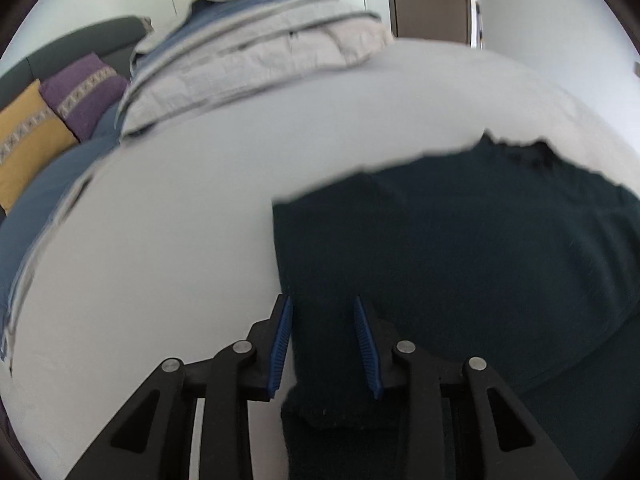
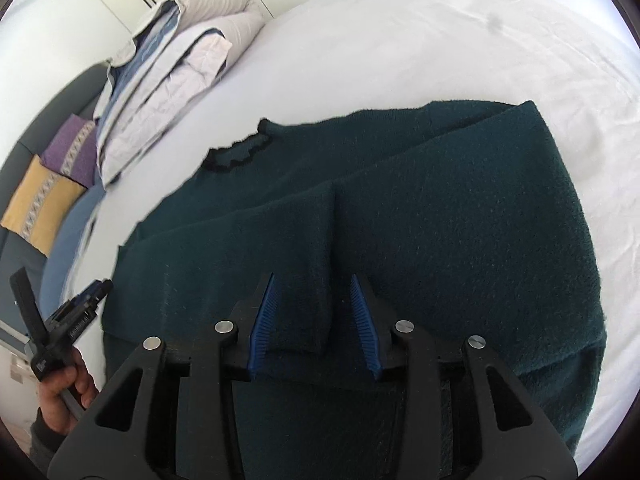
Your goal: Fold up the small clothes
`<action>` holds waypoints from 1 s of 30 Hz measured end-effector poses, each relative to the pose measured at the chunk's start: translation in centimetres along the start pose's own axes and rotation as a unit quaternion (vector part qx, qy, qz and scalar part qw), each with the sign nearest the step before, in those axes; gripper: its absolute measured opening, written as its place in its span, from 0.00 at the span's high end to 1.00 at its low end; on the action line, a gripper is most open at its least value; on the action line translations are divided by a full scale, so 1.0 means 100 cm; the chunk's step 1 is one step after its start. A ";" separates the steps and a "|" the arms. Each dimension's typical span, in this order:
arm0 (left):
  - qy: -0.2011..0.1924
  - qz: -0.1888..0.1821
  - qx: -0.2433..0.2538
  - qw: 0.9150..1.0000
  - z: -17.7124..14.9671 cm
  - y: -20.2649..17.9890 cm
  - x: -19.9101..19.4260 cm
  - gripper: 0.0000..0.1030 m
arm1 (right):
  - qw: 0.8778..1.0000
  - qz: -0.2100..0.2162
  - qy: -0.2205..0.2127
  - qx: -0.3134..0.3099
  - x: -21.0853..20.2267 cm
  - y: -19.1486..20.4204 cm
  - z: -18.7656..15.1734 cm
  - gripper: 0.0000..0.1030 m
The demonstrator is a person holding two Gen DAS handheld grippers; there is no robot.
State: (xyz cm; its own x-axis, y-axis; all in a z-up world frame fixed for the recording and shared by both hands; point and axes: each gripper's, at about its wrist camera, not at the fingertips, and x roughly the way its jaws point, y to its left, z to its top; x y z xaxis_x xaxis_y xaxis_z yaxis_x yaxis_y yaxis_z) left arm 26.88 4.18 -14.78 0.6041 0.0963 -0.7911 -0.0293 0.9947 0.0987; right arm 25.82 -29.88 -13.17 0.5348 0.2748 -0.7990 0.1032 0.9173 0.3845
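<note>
Dark green sweater [image 2: 400, 220] lies centre frame on white bed [image 2: 440, 40], sleeves folded in; L claw [image 1: 322, 344] & R claw [image 2: 312, 320] both open, holding nothing.

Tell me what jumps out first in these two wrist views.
A dark green sweater lies spread on the white bed sheet, both sleeves folded in across its front. Both the left gripper and the right gripper are open, with sweater fabric showing between their blue pads. Beyond it sits a stack of folded bedding, with purple and yellow cushions to its left.
</note>
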 end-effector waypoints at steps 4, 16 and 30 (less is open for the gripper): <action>0.007 -0.031 -0.044 0.999 -0.001 0.018 0.007 0.51 | 1.000 0.007 -0.001 0.014 0.002 -0.016 -0.003 0.86; 0.005 -0.032 -0.046 0.998 -0.004 0.021 0.014 0.37 | 0.998 0.051 -0.034 0.028 0.002 -0.034 -0.014 0.90; 0.038 -0.109 -0.075 0.991 -0.091 0.006 -0.107 0.30 | 0.997 0.016 -0.070 0.017 -0.129 -0.026 -0.114 0.31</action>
State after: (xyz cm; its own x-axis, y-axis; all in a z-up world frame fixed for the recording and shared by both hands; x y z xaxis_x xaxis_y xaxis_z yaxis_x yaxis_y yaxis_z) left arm 13.15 4.09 -11.75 0.5479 -0.1246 -0.8272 -0.0256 0.9859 -0.1655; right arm 9.13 -32.51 -9.14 0.6505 0.2592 -0.7139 0.1105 0.8977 0.4266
